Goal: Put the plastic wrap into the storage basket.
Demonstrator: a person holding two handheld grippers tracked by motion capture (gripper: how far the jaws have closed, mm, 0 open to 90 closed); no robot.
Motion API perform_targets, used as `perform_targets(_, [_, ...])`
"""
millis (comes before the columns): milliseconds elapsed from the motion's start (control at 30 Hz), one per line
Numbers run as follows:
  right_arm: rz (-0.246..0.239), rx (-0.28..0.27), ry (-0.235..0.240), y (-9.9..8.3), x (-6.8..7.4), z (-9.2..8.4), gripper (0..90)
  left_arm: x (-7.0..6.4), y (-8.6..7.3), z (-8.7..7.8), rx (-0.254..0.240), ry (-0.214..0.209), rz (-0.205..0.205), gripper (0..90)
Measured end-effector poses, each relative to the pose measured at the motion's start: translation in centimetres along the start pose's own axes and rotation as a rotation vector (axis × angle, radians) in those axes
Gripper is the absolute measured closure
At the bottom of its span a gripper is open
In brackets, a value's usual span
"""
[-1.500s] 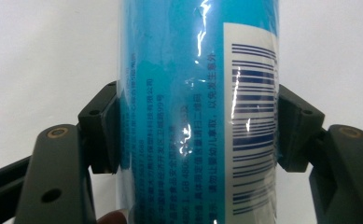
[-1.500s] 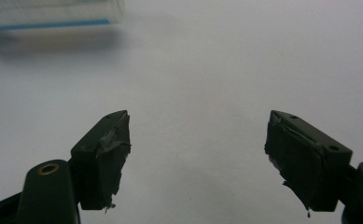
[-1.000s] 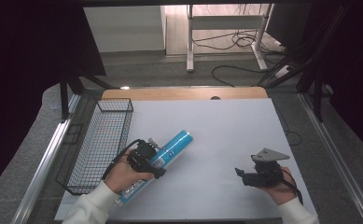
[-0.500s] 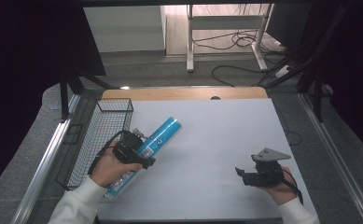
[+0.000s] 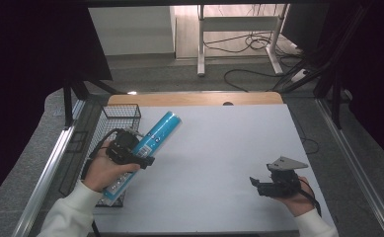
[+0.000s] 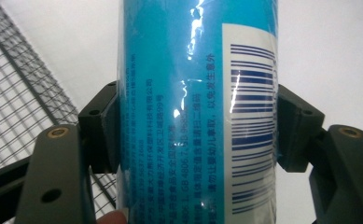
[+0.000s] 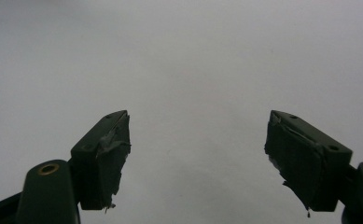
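A long blue cylinder (image 5: pixel 150 139) with white print and a barcode is held above the table's left side, tilted up to the right. My left gripper (image 5: pixel 130 153) is shut on it around its middle; in the left gripper view both jaws press the blue cylinder (image 6: pixel 198 112) from either side. Its lower end reaches over the wire basket (image 5: pixel 111 120). Near the front right of the white table (image 5: pixel 219 148), my right gripper (image 5: pixel 254 183) is open with nothing between its jaws, pointing left over bare table (image 7: pixel 193 70).
The black wire basket stands along the table's left edge, seen through its mesh (image 6: pixel 25 102) in the left gripper view. A metal rail (image 5: pixel 46 173) runs left of it. Beyond the table's wooden far edge (image 5: pixel 194 98) lie cables and a desk frame on the floor.
My left gripper has carried the blue cylinder leftward, from mid-table to the basket's edge. The right gripper has stayed where it was.
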State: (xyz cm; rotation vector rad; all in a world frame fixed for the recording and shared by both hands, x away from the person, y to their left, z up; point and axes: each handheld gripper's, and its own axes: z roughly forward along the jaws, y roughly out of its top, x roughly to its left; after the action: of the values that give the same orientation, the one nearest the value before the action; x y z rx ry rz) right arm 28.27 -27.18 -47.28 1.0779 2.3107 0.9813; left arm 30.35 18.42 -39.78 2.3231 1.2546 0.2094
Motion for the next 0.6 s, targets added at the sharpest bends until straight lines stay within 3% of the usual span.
perform_targets(600, [0.002,0.012,-0.005,-0.1,-0.1,0.2,22.5,4.4,-1.5,-1.6,-0.038,0.050,-0.124,31.6])
